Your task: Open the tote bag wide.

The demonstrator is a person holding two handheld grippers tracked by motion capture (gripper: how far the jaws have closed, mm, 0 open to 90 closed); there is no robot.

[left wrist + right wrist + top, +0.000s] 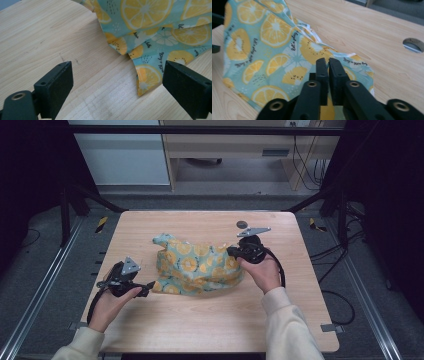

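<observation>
A teal cloth [197, 262] printed with lemon slices lies bunched in the middle of the wooden table [200, 320], raised on its right side. My right gripper [232, 251] is at the cloth's right edge, and its jaws are shut on a fold of the cloth [269, 50], as the right gripper view [328, 62] shows. My left gripper [148, 286] rests low at the cloth's near left corner. In the left gripper view its jaws [117, 82] stand wide open, with the cloth's corner [147, 77] lying on the wood just inside the right jaw.
A round hole [242, 224] sits in the tabletop behind the right gripper, and it also shows in the right gripper view [413, 45]. Bare wood surrounds the cloth on all sides. Dark frame posts and cables stand beyond the table's edges.
</observation>
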